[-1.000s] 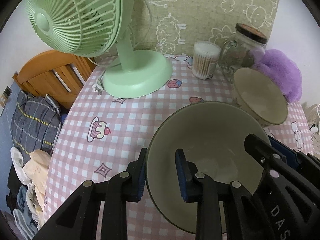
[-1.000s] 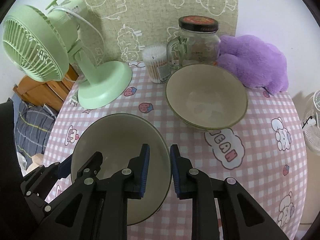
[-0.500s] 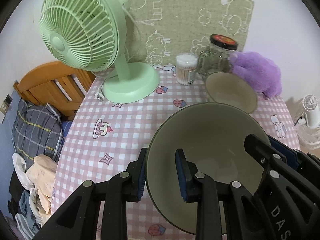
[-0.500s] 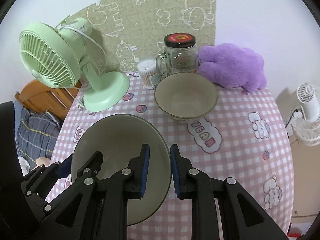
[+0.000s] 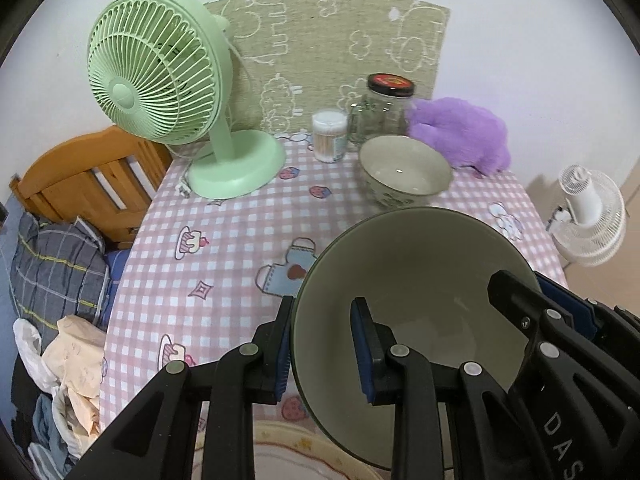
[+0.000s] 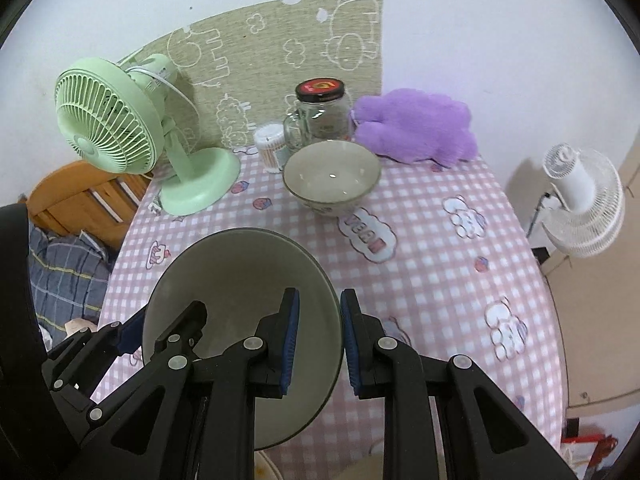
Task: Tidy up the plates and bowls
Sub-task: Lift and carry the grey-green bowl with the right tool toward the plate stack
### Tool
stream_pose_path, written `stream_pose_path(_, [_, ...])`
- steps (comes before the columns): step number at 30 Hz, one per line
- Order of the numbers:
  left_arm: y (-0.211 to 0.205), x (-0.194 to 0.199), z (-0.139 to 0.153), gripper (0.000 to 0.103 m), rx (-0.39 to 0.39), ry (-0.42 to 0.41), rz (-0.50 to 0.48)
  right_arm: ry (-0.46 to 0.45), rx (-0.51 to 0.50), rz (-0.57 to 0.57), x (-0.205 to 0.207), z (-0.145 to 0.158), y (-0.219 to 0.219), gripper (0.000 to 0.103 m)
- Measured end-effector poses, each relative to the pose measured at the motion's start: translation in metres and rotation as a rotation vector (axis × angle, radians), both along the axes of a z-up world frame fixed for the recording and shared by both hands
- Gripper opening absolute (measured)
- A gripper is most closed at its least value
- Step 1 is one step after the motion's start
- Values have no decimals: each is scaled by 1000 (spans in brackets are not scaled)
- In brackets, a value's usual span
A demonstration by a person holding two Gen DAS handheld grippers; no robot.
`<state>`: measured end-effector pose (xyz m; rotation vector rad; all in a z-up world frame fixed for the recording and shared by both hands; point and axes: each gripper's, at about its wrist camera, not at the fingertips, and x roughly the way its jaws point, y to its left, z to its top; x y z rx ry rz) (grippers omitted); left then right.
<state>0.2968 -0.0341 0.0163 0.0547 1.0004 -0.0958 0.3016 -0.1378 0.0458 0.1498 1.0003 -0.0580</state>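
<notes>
Both grippers hold one large grey-green bowl (image 5: 420, 276) above the near side of the table. My left gripper (image 5: 322, 350) is shut on its left rim. My right gripper (image 6: 318, 340) is shut on its right rim; the bowl also shows in the right wrist view (image 6: 240, 280). A second, smaller cream bowl (image 5: 404, 174) stands upright on the pink checked tablecloth (image 5: 232, 236) at the back, also in the right wrist view (image 6: 332, 176). A pale patterned plate rim (image 5: 304, 446) shows below the held bowl.
A green desk fan (image 5: 160, 80) stands back left. A cotton-swab tub (image 5: 329, 135), a glass jar (image 5: 384, 112) and a purple plush (image 5: 460, 136) line the back by the wall. A white floor fan (image 6: 580, 200) stands right of the table. A wooden bed frame (image 5: 80, 184) lies left.
Both grippers have pulled back and up from the back of the table with the large bowl. The cream bowl, fan and jar look smaller and farther away.
</notes>
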Motion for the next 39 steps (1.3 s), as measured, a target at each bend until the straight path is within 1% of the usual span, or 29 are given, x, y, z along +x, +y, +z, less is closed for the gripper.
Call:
stream_pose_path(3, [-3, -14, 4, 26, -7, -1, -36, -6, -11, -33, -17, 5, -1, 25])
stream_pose_path(11, [-24, -48, 13, 26, 7, -12, -136, -9, -12, -123, -64, 17, -12, 25])
stream_pose_path(18, [-45, -77, 14, 26, 11, -4, -165, 3, -19, -152, -97, 20, -30, 25])
stream_pose_path(24, [-63, -95, 11, 26, 13, 10, -145, 17, -8, -137, -118, 17, -49, 25])
stream_pose_path(28, [-79, -110, 3, 26, 10, 33, -104, 36, 6, -118, -131, 12, -65, 25])
stream_pose_path(34, [-96, -126, -13, 26, 15, 62, -43, 76, 8, -57, -141, -2, -85, 25])
stream_pose_path(39, [-100, -134, -25, 26, 20, 93, 9, 107, 8, 10, -144, -15, -92, 25])
